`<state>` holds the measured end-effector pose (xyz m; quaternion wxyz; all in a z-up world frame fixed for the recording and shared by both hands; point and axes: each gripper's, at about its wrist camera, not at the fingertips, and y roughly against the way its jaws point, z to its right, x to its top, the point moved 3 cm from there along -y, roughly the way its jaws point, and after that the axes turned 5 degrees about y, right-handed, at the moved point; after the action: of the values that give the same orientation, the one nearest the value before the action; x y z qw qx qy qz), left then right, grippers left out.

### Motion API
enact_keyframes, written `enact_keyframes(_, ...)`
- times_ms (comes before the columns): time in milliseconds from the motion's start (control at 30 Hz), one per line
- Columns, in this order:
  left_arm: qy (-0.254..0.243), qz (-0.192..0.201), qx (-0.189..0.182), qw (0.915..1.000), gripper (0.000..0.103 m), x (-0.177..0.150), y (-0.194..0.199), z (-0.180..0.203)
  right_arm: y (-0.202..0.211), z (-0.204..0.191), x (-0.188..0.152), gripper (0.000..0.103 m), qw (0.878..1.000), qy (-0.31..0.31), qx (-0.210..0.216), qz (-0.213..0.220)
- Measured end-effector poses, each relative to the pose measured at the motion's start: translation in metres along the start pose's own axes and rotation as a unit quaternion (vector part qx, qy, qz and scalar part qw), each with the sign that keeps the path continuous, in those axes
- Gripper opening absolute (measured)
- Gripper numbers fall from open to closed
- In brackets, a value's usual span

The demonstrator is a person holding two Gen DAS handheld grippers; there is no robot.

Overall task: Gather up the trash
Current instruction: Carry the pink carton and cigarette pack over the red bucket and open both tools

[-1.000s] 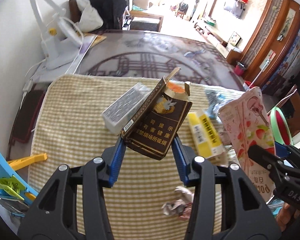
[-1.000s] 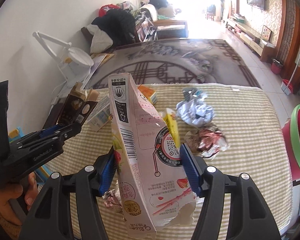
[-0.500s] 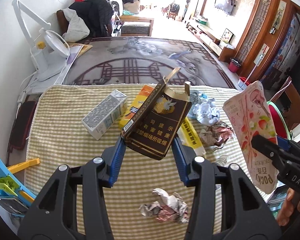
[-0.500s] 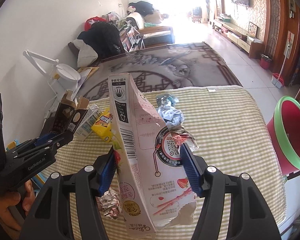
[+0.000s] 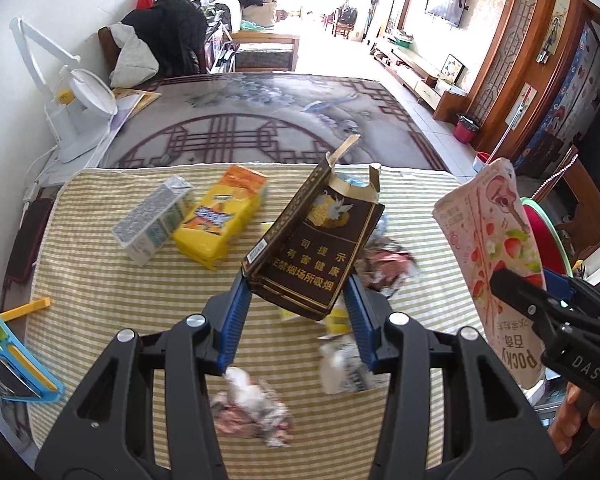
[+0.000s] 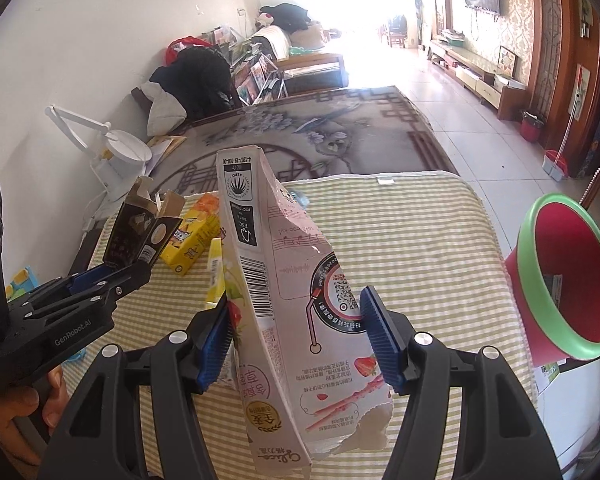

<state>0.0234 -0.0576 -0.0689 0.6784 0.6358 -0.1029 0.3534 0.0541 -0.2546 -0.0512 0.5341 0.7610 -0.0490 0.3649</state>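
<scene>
My left gripper [image 5: 296, 312] is shut on a dark brown cigarette box [image 5: 314, 250] with a torn-open top, held above the striped cloth. My right gripper [image 6: 296, 332] is shut on a pink Pocky snack box [image 6: 296, 280]; that box [image 5: 496, 252] also shows at the right of the left wrist view. A red bin with a green rim [image 6: 560, 276] stands past the table's right edge. On the cloth lie a yellow carton [image 5: 220, 216], a grey-white carton [image 5: 152, 218] and crumpled wrappers [image 5: 252, 408] [image 5: 384, 260].
The striped cloth [image 6: 412, 232] covers the near part of a glass-topped patterned table [image 5: 260, 128]. A white desk lamp [image 5: 72, 104] stands at the left. A blue and yellow plastic thing [image 5: 4, 344] sits at the left edge. A hand [image 6: 24, 400] holds the left gripper.
Both grippers have moved to the right across the table with their boxes still held. The cartons have slid left in view, and the red bin has come closer on the right.
</scene>
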Motion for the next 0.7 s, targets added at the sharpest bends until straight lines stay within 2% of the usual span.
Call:
enact_keyframes(500,-0.027,-0.003,-0.002,0.9996,0.045,-0.009,-0.004,0.082,0.027,0.074,-0.009,0.059,1.0,-0.019,-0.002,0.01)
enact_keyframes(700,-0.041,-0.009,-0.01,0.9991,0.045,-0.014,-0.009,0.112,0.036,0.106,-0.015,0.059,0.999,-0.038,-0.017,0.013)
